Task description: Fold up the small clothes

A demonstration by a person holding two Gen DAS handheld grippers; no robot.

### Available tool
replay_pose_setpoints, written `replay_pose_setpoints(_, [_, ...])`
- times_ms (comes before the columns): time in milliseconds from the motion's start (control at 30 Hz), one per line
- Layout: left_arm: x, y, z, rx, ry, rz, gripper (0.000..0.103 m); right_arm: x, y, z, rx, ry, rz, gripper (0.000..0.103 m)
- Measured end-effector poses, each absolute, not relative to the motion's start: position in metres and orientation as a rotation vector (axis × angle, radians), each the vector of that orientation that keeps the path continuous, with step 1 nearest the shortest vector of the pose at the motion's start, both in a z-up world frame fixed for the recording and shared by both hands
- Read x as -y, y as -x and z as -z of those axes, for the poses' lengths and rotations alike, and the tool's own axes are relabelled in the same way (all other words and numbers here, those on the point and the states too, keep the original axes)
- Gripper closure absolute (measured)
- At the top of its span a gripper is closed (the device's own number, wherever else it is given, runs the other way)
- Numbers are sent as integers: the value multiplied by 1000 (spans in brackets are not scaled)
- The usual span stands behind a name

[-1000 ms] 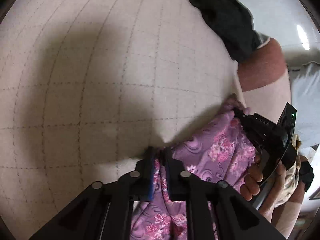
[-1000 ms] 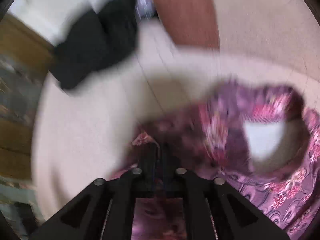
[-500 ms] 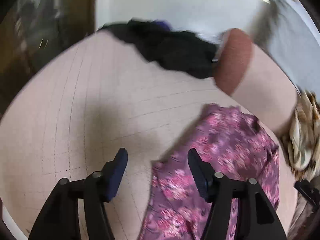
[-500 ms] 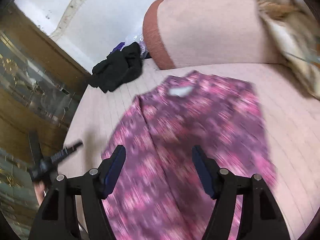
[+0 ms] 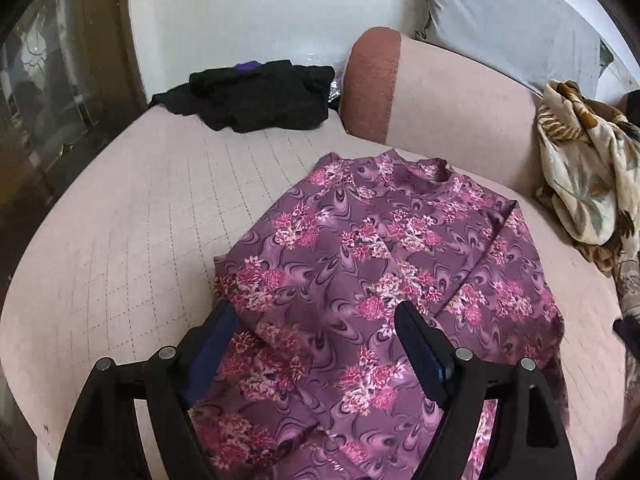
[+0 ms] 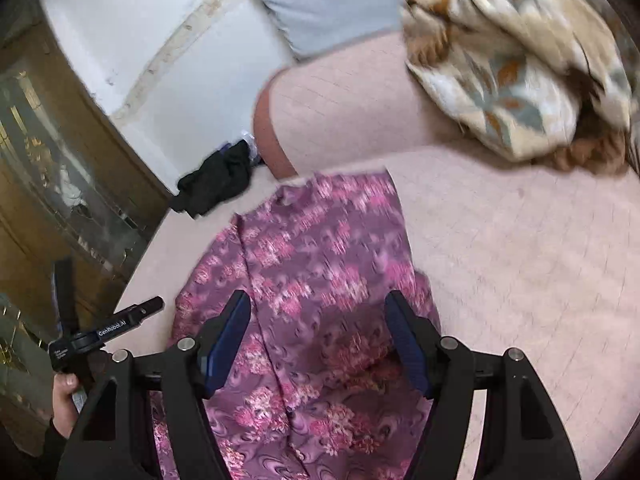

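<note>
My right tongs [image 6: 318,320] blurred 1 purple floral garment [image 5: 384,280] beneath them; my left tongs [image 5: 316,328] and they gaped, gripping nothing.

In front of me a pale pink quilted sofa seat [image 5: 132,216] carries a heap of black clothing [image 5: 256,94] at its far end, just beside the rust-coloured end of the backrest [image 5: 370,80]. A crumpled beige cloth with a brown leaf print [image 5: 584,160] lies to my right against that backrest, and a light grey cushion [image 5: 508,20] leans on the white wall [image 5: 240,12] above it. To my left stands a wooden cabinet with glass doors [image 6: 52,168].
</note>
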State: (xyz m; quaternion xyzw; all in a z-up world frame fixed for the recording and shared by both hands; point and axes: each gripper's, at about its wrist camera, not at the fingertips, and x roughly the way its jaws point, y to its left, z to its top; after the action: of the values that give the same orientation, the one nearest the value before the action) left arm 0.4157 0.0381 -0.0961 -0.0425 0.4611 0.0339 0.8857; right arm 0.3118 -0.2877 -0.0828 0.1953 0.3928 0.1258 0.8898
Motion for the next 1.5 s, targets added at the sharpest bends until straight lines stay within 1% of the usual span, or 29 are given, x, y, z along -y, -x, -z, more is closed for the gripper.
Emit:
replay_pose_setpoints(133, [-18, -415, 96, -929, -36, -68, 18, 274, -313, 89, -835, -318, -236, 34])
replay_pose_setpoints(267, [-11, -412, 96, -930, -77, -72, 18, 261, -310, 83, -813, -265, -228, 34])
replay_pose_setpoints(500, [-9, -409, 88, -901, -105, -68, 18, 262, -314, 92, -843, -281, -199, 34])
replay_pose_setpoints(667, [-33, -431, 82, -928, -69, -64, 18, 266, -336, 88, -914, -326, -264, 34])
replay_pose_setpoints(733, [-47, -453, 81, -908, -74, -116, 18, 266, -354, 88, -959, -330, -273, 34])
replay_pose_setpoints(867, [-65, -519, 104, -1018, -28, -54, 18, 274, -427, 102, -1074, -336, -274, 34])
replay_pose_setpoints(967, [-68, -582, 131, -1113, -27, 4, 31, 284, -481, 117, -1109, -333, -263, 34])
replay_pose_setpoints(1067, [-72, -638, 159, -1199, 55, 76, 30, 297, -534, 137, -1129, -324, -234, 34])
replay_pose_setpoints(1133, [-74, -665, 174, -1217, 67, 80, 30, 308, -567, 153, -1152, -362, -224, 34])
replay_pose_setpoints(1167, [-73, -676, 180, -1192, 53, 95, 30, 311, -577, 159, -1158, -376, -224, 36])
replay_pose_setpoints(1200, [-71, -687, 185, -1198, 62, 108, 30, 312, -590, 169, -1177, -387, -240, 44])
replay_pose_setpoints(1233, [-67, -697, 192, -1214, 48, 115, 30, 311, -599, 176, -1191, -383, -257, 48])
replay_pose_setpoints(1267, [-64, -704, 198, -1229, 30, 118, 32, 308, -607, 185, -1204, -362, -265, 52])
replay_pose_setpoints(1300, [-61, -711, 206, -1248, 21, 132, 40, 305, -611, 187, -1199, -343, -268, 52])
replay_pose_setpoints(1333, [-61, -714, 209, -1252, 11, 118, 43, 302, -613, 187, -1190, -326, -273, 53])
replay_pose_setpoints(1367, [-61, -715, 208, -1239, 15, 109, 48, 299, -615, 185, -1174, -303, -266, 65])
replay_pose_setpoints(1400, [-62, -713, 206, -1219, 35, 106, 69, 296, -616, 185, -1172, -288, -264, 91])
replay_pose_setpoints(1433, [-62, -711, 206, -1217, 46, 116, 85, 294, -615, 188, -1181, -282, -280, 96])
replay_pose_setpoints(1467, [-63, -710, 205, -1228, 69, 141, 94, 293, -614, 190, -1180, -266, -275, 96])
replay_pose_setpoints(1500, [-63, -707, 202, -1223, 63, 137, 96, 292, -610, 189, -1171, -249, -264, 96])
